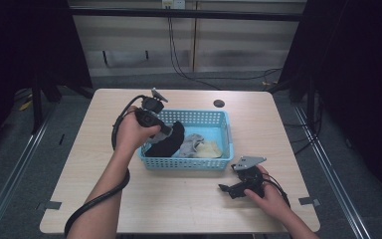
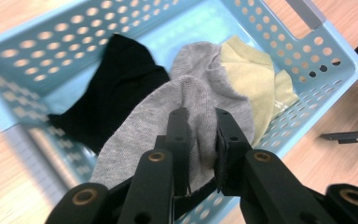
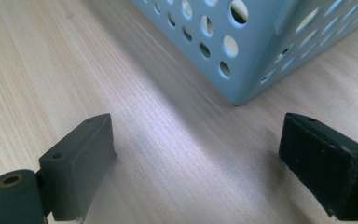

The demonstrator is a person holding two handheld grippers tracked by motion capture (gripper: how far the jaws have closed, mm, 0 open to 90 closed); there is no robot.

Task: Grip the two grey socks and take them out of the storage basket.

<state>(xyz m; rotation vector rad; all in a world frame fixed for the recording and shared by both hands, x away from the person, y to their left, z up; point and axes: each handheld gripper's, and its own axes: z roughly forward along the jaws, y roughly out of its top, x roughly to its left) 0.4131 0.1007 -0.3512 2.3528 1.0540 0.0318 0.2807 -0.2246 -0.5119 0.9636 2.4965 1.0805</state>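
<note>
Left gripper view showed the left claw (image 2: 200, 140) pinching a grey fabric sock (image 2: 168, 116) above the perforated blue plastic basket (image 2: 18, 51) to lift it out; beside the basket, the right claw (image 3: 191, 154) waited, jaws wide, on the bench (image 3: 51, 56).

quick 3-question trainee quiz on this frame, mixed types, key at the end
1. True or false: the left gripper is shut on the grey sock.
2. What lies in the blue basket beside the grey sock? A) a black sock and a pale yellow sock B) two red towels C) a cup
3. How do the right gripper jaws stand, and where?

Key: 1 true. 2 A. 3 wide open with nothing between them, low over the table near the basket's corner.
</note>
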